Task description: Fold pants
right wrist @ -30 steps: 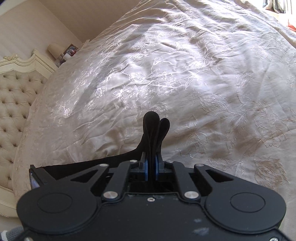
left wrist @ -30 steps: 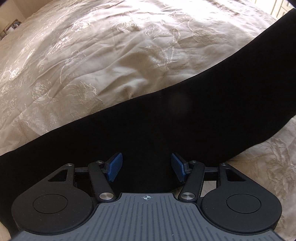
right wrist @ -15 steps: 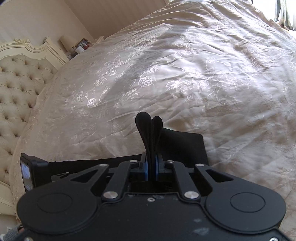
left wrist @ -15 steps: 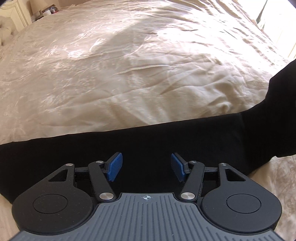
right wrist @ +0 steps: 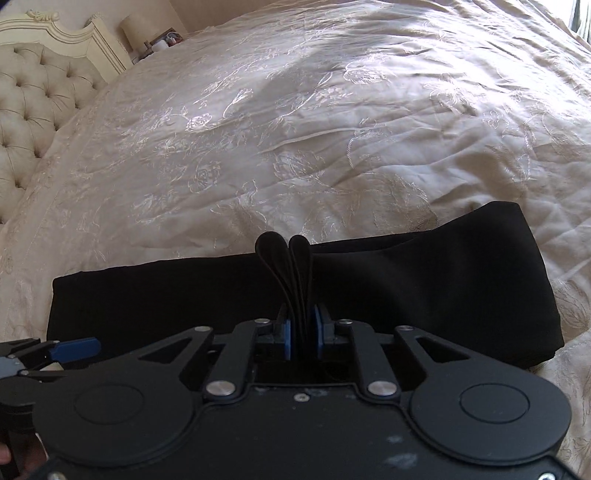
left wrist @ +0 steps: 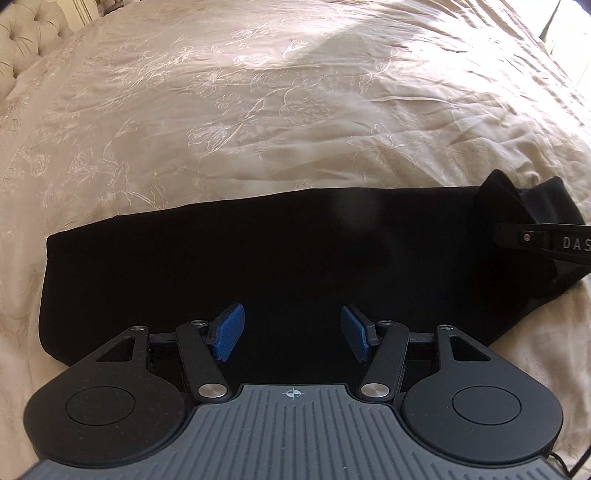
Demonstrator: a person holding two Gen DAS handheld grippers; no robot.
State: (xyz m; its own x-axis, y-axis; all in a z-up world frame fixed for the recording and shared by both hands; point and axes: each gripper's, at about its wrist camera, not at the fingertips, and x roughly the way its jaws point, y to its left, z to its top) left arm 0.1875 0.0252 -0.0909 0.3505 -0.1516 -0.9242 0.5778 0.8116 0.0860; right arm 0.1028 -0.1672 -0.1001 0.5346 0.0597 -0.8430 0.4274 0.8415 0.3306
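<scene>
The black pants (left wrist: 280, 258) lie folded in a long band across the cream bedspread (left wrist: 258, 110). My left gripper (left wrist: 291, 334) is open and empty, hovering just above the near edge of the band. My right gripper (right wrist: 302, 332) is shut on a bunched end of the pants (right wrist: 288, 266), which sticks up between its blue pads. The rest of the pants (right wrist: 443, 280) spreads left and right under it. The right gripper also shows at the right edge of the left wrist view (left wrist: 546, 243), and the left gripper's blue pad at the lower left of the right wrist view (right wrist: 74, 347).
The embroidered bedspread (right wrist: 332, 110) covers the whole bed beyond the pants. A tufted headboard (right wrist: 33, 96) and a bedside lamp (right wrist: 136, 29) stand at the far left.
My right gripper has carried the held end over and down onto the rest of the pants, so the band is now shorter and doubled. My left gripper stayed open and shifted with the view.
</scene>
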